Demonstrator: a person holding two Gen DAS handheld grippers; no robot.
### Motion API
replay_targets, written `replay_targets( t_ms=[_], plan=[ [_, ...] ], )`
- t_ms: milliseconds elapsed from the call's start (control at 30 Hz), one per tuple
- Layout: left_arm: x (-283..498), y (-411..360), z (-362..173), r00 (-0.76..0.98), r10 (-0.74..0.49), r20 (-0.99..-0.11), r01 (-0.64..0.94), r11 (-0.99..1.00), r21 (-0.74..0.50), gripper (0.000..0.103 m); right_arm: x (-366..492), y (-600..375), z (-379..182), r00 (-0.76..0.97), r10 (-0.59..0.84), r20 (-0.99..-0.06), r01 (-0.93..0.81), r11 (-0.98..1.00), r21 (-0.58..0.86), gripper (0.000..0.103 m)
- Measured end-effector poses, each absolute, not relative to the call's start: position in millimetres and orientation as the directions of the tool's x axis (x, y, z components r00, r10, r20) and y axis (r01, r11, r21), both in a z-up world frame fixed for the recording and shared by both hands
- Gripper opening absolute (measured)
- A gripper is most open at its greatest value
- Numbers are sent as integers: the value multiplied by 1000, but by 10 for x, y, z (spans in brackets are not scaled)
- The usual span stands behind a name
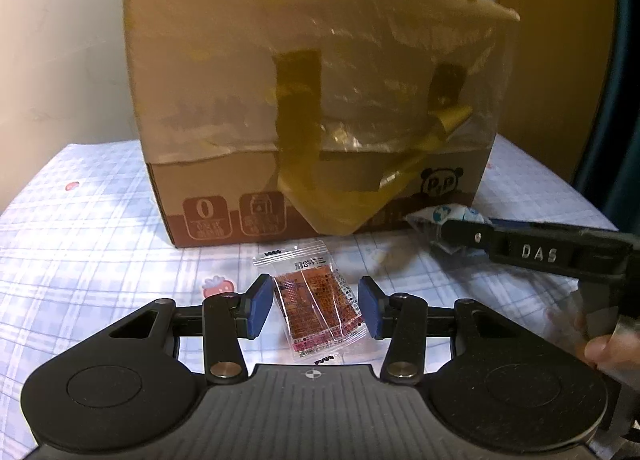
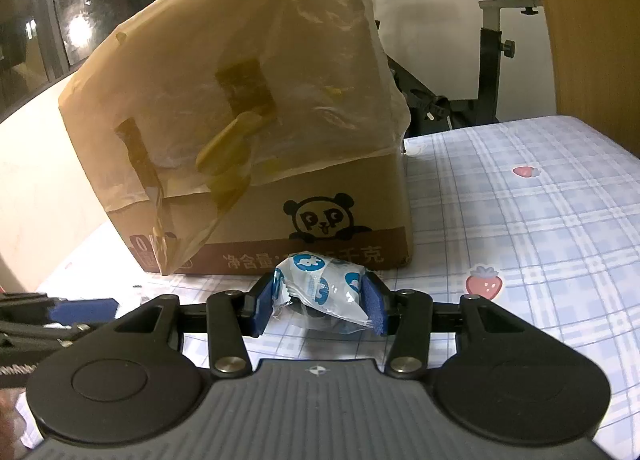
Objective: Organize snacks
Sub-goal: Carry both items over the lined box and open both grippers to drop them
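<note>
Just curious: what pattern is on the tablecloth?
Pale blue-and-white plaid tablecloth with red strawberries; right wrist view shows it best.

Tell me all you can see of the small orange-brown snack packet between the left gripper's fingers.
The snack packet is a small flat pouch of clear plastic with an orange-brown printed filling and dark small print, sealed at both ends. It sits tilted between the blue fingers of the left gripper, above the checked tablecloth, in front of the cardboard box.

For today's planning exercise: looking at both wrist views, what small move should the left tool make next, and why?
Probably lift the clear packet of brown snack towards the cardboard box. The left tool appears to have it between its blue pads, and the right tool already grips a white-and-blue wrapped snack.
</note>
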State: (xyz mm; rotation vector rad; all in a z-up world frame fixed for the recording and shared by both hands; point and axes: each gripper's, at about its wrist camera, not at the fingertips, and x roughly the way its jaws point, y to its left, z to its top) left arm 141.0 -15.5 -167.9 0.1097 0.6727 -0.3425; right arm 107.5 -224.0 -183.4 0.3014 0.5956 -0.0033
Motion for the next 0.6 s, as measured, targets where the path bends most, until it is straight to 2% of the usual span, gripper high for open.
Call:
replay_targets(
  t_ms=[267,600],
  plan=[
    [1312,-11,-1446,767,-306,-564,350,936,-32,49,975,-2207,-1701,831,66,-552,86,966,245,48],
    [1158,182,-902,814,-391,-430,388,916,-99,50,570,-2215,-1157,885,66,-460,63,964,260,48]
  ],
)
